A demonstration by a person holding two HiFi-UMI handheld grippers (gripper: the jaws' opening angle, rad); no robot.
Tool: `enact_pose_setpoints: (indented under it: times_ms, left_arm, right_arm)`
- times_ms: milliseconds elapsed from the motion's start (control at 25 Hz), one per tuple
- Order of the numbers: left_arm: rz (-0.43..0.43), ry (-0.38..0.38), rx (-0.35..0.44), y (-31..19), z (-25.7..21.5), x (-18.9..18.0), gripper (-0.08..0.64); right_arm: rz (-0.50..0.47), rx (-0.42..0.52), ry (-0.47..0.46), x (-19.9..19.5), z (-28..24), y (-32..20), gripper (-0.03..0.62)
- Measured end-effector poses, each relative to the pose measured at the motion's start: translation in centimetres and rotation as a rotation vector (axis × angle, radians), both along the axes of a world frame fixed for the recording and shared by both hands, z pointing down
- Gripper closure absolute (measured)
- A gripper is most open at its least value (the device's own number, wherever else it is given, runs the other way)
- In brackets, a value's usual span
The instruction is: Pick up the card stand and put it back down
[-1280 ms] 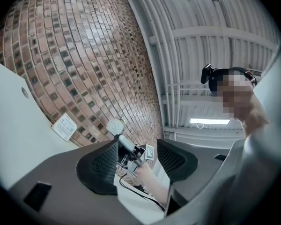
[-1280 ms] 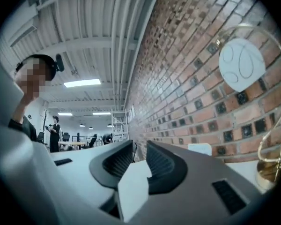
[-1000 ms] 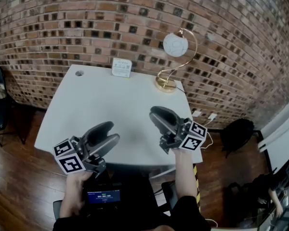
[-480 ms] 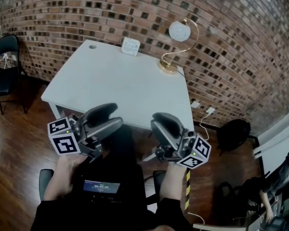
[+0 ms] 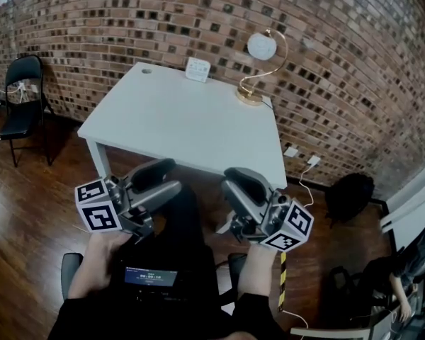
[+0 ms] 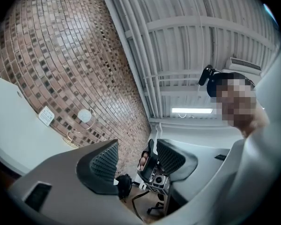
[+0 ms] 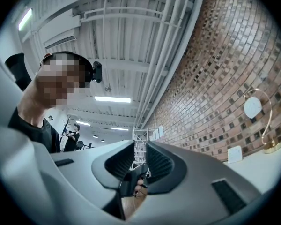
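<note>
Grey-padded left claw (image 5: 173, 174) spread wide, gripping nothing; right claw (image 5: 228, 183) narrowly parted, equally empty. Both held short of the white counter (image 5: 177, 119), near its front edge, above wooden floor (image 5: 28, 204). Well apart from them, at the counter's far edge against the brick wall (image 5: 127, 20): white card stand (image 5: 197, 69), gold lamp (image 5: 258, 55) near its right.
</note>
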State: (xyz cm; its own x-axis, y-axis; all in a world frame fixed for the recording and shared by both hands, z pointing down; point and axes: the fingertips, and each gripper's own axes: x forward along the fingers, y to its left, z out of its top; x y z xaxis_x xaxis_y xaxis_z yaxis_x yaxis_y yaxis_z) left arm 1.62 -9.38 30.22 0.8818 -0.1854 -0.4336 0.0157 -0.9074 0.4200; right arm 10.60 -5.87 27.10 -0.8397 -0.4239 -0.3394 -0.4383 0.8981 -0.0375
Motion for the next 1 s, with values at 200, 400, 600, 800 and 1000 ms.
enact_pose_setpoints:
  times_ms: [200, 400, 600, 800, 1000]
  left_arm:
    - [0.005, 0.010, 0.011, 3.3, -0.1, -0.6, 0.311]
    - [0.013, 0.015, 0.023, 6.3, -0.1, -0.9, 0.311]
    - [0.016, 0.029, 0.035, 8.4, -0.4, -1.3, 0.311]
    - [0.025, 0.031, 0.041, 9.1, -0.1, -1.6, 0.311]
    - [0.027, 0.034, 0.041, 8.8, -0.4, -1.6, 0.311]
  right_arm:
    - [0.013, 0.002, 0.008, -0.6, 0.5, 3.6, 0.503]
    - [0.013, 0.002, 0.021, -1.3, 0.8, 6.7, 0.503]
    - [0.000, 0.001, 0.029, -2.4, 1.3, 8.9, 0.503]
    - [-0.001, 0.007, 0.035, -3.4, 2.0, 9.8, 0.506]
    - [0.018, 0.003, 0.070, -3.5, 1.8, 8.9, 0.509]
